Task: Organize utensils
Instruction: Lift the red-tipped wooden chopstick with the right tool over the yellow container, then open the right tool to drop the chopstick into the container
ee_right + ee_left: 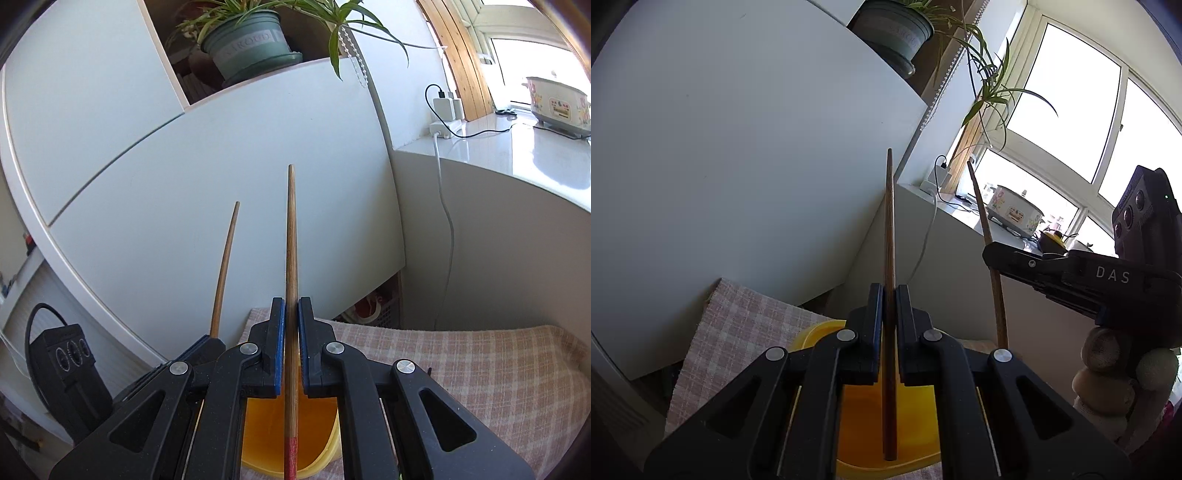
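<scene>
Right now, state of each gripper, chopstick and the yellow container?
left gripper: shut on the dark chopstick, tip up.
right gripper: shut on the red-ended chopstick, tip up.
yellow container: open-topped, on the checked cloth, below both grippers.
</scene>
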The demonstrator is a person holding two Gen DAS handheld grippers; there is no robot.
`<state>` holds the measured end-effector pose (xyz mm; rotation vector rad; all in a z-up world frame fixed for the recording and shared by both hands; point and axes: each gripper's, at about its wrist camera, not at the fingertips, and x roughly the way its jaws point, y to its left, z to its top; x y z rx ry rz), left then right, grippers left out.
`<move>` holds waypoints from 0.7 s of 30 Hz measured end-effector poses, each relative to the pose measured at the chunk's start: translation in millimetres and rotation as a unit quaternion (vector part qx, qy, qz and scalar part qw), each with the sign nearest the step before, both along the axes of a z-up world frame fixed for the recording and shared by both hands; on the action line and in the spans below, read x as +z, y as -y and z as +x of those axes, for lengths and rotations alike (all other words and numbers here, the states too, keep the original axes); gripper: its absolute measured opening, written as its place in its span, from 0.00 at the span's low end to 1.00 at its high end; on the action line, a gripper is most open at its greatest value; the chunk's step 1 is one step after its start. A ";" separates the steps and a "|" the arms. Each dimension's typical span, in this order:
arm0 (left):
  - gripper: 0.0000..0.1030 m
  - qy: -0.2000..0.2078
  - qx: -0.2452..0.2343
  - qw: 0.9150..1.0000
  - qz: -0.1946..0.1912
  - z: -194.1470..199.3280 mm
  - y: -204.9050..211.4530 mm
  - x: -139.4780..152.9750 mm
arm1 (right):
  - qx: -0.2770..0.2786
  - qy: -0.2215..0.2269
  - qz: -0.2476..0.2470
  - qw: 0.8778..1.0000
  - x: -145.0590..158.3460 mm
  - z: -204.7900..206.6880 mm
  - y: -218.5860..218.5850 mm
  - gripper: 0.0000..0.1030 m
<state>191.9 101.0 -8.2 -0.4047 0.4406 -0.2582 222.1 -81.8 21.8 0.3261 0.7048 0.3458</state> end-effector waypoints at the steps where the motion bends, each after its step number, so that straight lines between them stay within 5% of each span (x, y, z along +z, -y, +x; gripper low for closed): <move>1: 0.04 0.001 0.001 1.000 -0.001 0.4 -0.4 -0.4 | -0.001 0.001 -0.001 1.000 -0.1 2.1 -1.2 0.05; 21: 0.04 0.025 0.009 1.000 0.013 -10.6 0.8 -10.7 | 0.002 -0.004 -0.029 1.000 -24.9 -0.3 -9.8 0.05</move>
